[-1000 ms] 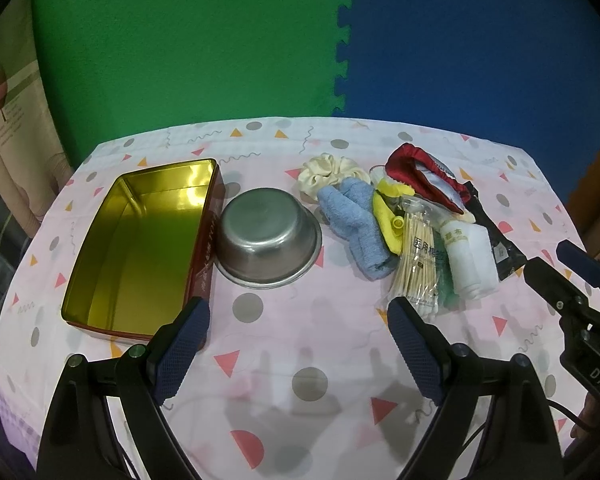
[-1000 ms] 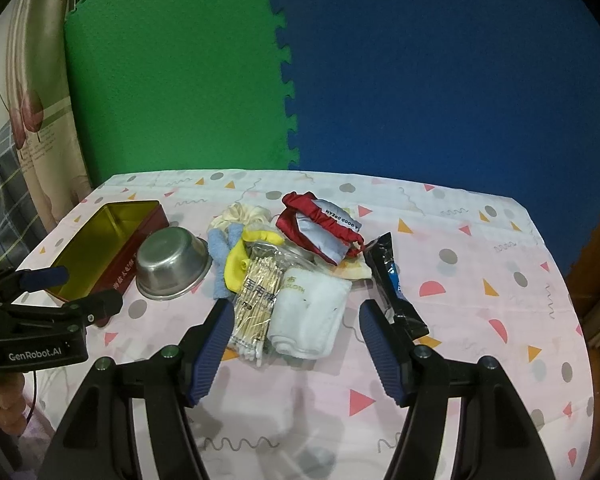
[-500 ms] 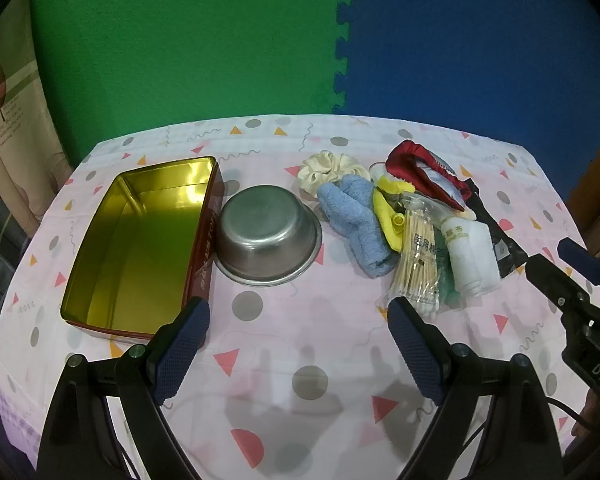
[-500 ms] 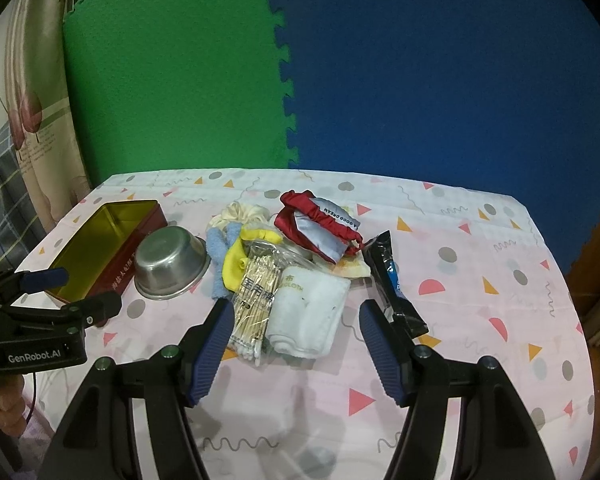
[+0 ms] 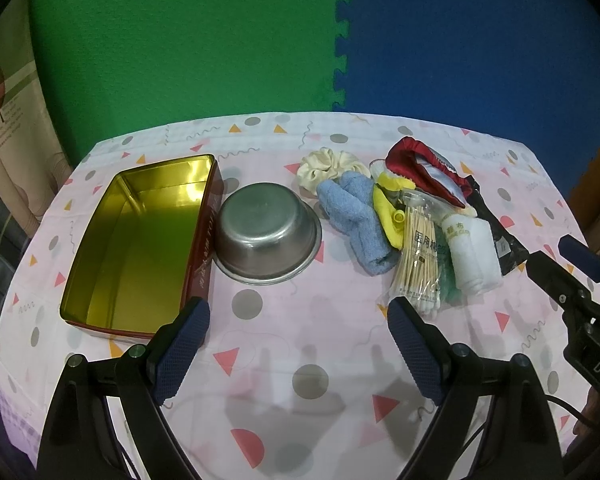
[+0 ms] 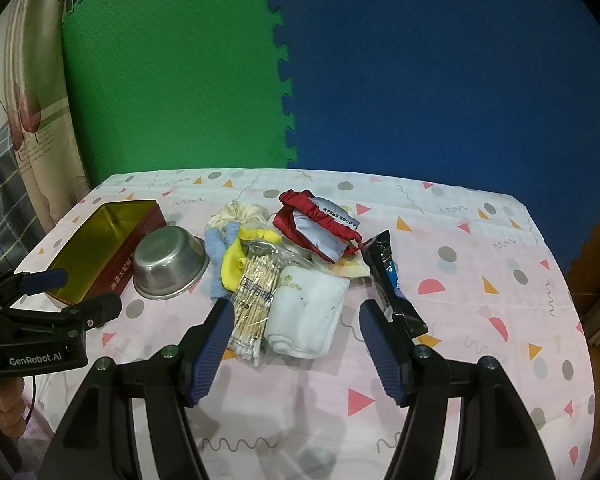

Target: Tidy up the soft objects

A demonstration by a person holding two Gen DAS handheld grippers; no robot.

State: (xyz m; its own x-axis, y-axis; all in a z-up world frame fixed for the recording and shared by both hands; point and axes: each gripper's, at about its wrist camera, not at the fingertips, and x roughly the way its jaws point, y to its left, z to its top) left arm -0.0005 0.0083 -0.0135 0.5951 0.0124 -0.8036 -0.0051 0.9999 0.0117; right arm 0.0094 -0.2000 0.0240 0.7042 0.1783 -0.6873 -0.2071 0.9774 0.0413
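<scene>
Soft objects sit piled on the table [image 5: 260, 360], right of the steel bowl [image 5: 268, 232]: cream scrunchie [image 5: 332, 166] at the back, blue towel [image 5: 360, 216] touching it, yellow item [image 5: 388, 216], red-trimmed grey pouch [image 6: 320, 228], white rolled cloth [image 6: 306, 312] at the front. Cotton swab pack [image 6: 256, 296] lies between blue towel and white cloth; black packet [image 6: 392, 280] on the pile's right edge. Gold tin [image 5: 140, 240] is open, touching the bowl's left side. Left claw [image 5: 296, 346] wide open, holding nothing, over bare table near the tin's front corner. Right claw [image 6: 296, 344] wide open, holding nothing, straddling the white cloth's near end, contact unclear.
</scene>
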